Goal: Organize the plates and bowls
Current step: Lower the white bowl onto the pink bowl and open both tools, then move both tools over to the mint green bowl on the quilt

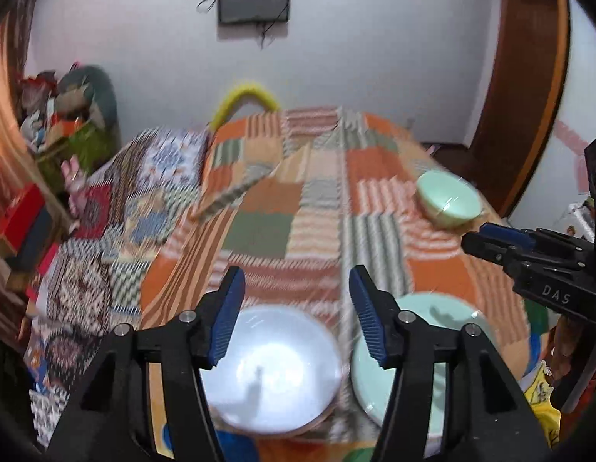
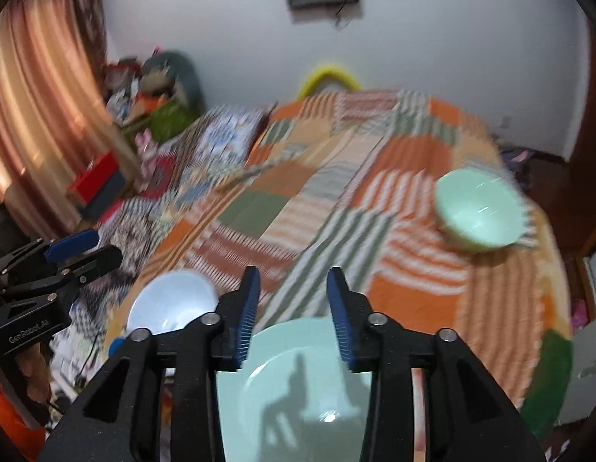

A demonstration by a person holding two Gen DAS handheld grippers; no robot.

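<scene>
A white bowl sits near the front edge of the table, below my open, empty left gripper. A pale green plate lies to its right. A small green bowl stands at the far right of the table. In the right wrist view my right gripper is open and empty above the green plate, with the white bowl to the left and the green bowl far right. Each gripper shows in the other's view: the right one, the left one.
A round table carries a patchwork orange and striped cloth. A patterned bedspread lies to the left, with clutter and a red box by a curtain. A yellow chair back stands behind the table, a wooden door frame to the right.
</scene>
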